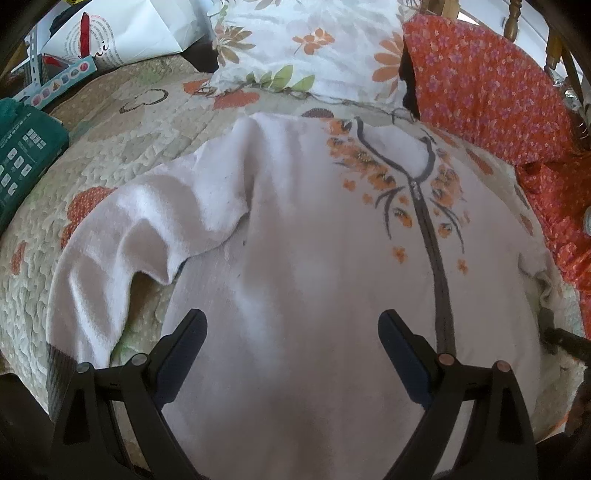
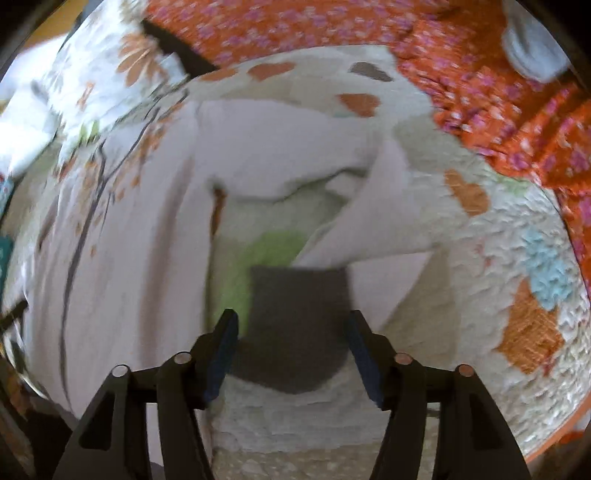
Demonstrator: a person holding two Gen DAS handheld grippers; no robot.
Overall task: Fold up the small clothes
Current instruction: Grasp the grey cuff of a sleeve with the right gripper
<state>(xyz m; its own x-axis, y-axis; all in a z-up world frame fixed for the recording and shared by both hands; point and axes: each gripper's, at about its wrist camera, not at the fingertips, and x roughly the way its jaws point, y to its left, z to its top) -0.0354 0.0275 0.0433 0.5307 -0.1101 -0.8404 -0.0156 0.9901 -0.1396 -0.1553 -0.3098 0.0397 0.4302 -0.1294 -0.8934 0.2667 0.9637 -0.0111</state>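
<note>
A small white zip-up sweater [image 1: 295,229] with orange flower print and a grey zipper lies face up on a quilted bedspread [image 1: 110,147]. Its left sleeve [image 1: 147,221] is folded down beside the body. My left gripper [image 1: 291,325] is open and empty just above the lower body of the sweater. In the right wrist view the sweater [image 2: 122,240] lies at the left, and its right sleeve [image 2: 354,206] bends down to a dark grey cuff [image 2: 299,325]. My right gripper [image 2: 291,325] is open with the cuff between its fingers.
A floral pillow [image 1: 306,48] lies at the head of the bed. An orange flowered cloth [image 1: 498,92] lies along the right side, also seen in the right wrist view [image 2: 480,92]. A teal box [image 1: 22,162] and a white paper bag [image 1: 122,33] sit at the left.
</note>
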